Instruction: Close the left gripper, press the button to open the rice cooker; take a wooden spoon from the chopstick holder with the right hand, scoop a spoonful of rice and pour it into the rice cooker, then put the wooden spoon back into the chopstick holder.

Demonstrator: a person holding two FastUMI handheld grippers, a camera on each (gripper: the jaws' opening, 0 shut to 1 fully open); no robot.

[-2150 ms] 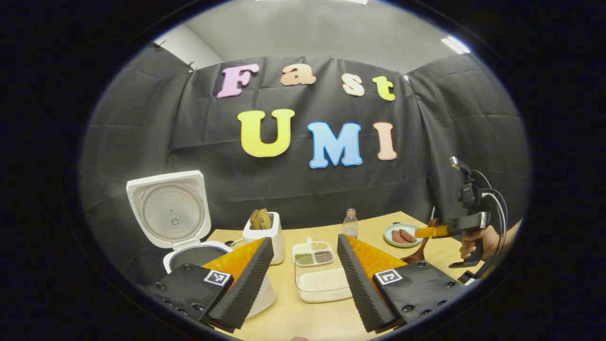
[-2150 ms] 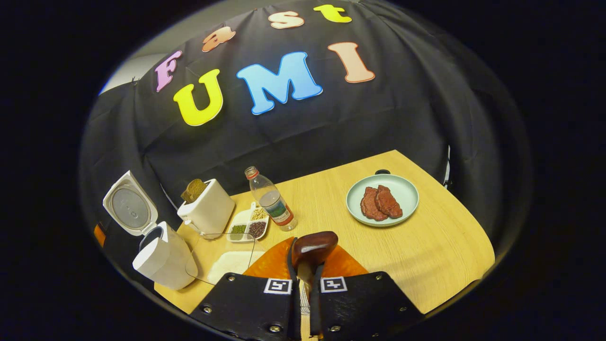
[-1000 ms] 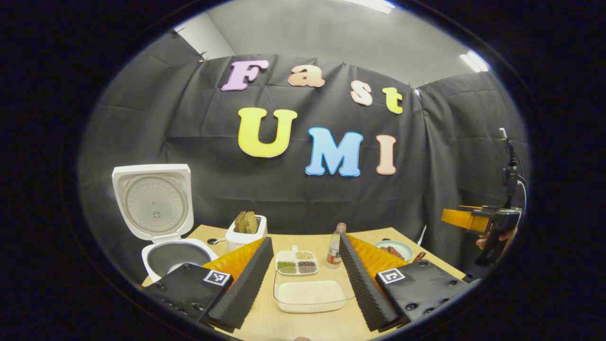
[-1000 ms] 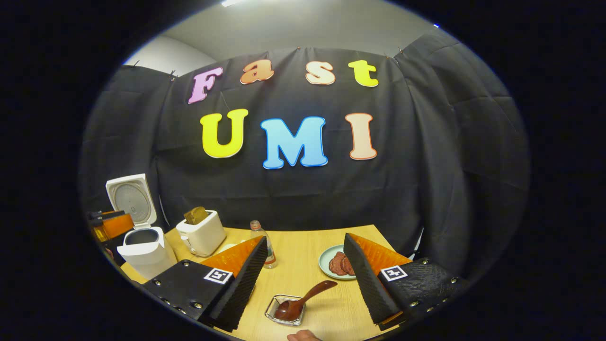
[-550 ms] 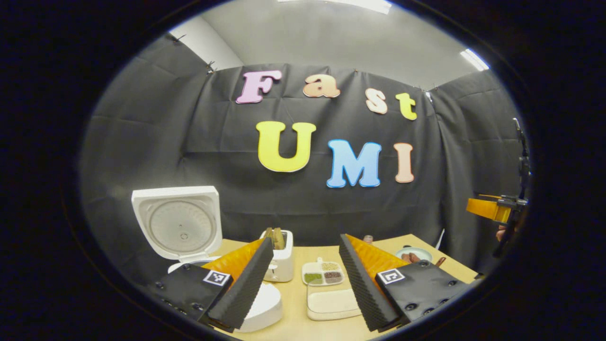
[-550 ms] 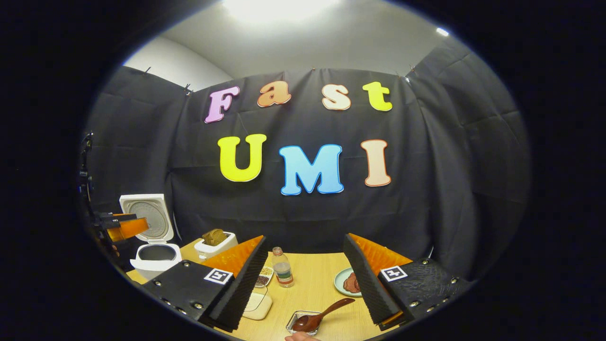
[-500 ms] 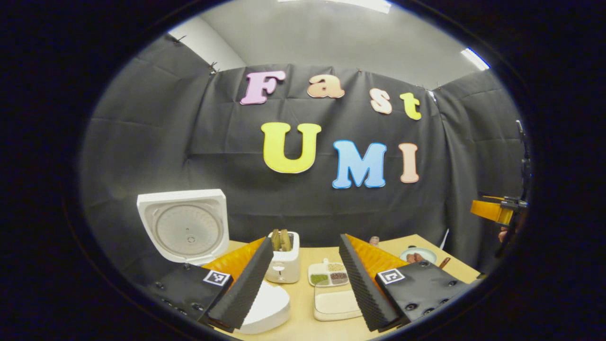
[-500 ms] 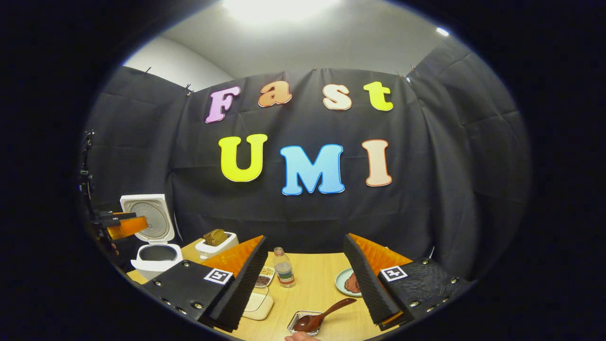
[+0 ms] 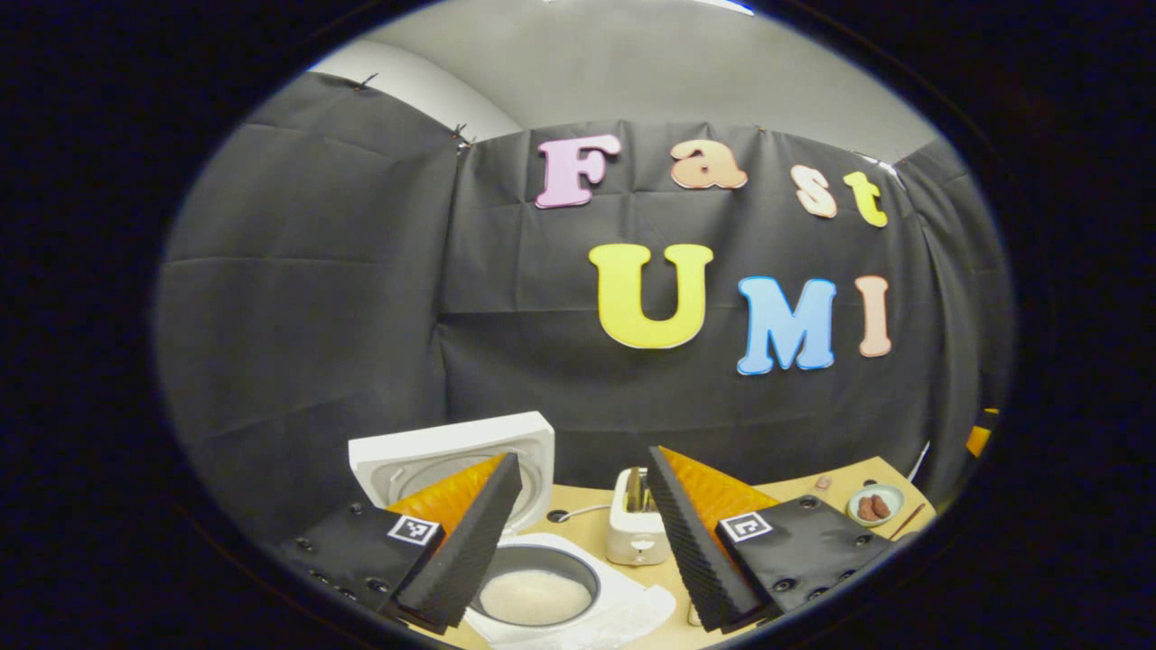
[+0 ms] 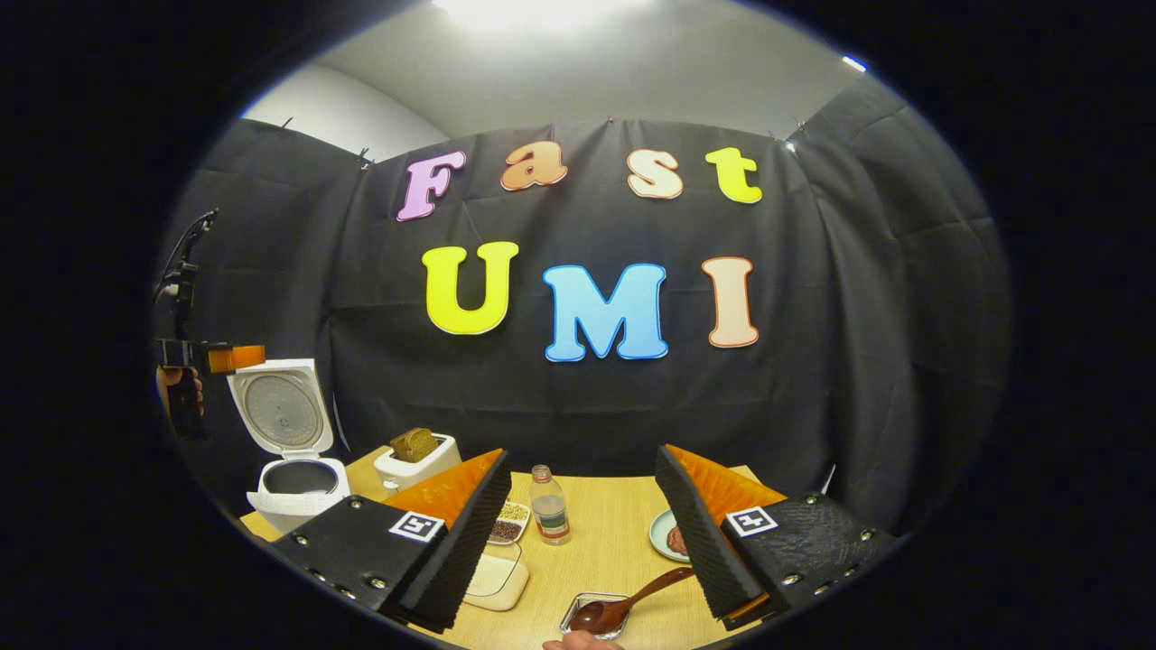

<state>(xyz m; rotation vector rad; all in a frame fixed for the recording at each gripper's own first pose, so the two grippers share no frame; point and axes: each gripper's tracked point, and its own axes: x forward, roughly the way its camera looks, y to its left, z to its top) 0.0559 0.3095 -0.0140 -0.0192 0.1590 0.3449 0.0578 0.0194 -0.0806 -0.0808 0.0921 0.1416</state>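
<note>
My left gripper [image 9: 582, 456] is open and empty above the white rice cooker [image 9: 578, 614]. Its lid [image 9: 452, 456] stands up behind my left finger, and white rice lies in the pot [image 9: 535, 596]. In the right gripper view the cooker [image 10: 291, 487] stands open at the far left, with the left gripper [image 10: 237, 358] held high beside its lid by a hand [image 10: 173, 384]. My right gripper [image 10: 582, 454] is open and empty. Below it the brown wooden spoon [image 10: 623, 607] lies with its bowl in the small clear chopstick holder [image 10: 578, 621] near the table's front edge.
On the wooden table [image 10: 596, 551] stand a white toaster [image 10: 414, 462] with bread, a small bottle [image 10: 549, 507], a divided grain dish [image 10: 511, 520], a rice tub [image 10: 497, 575] and a plate of meat [image 10: 666, 538]. A fingertip [image 10: 578, 642] shows at the bottom edge.
The right gripper opened and left the wooden spoon in the holder, then drew back and up. The left gripper swung left, over the open cooker.
</note>
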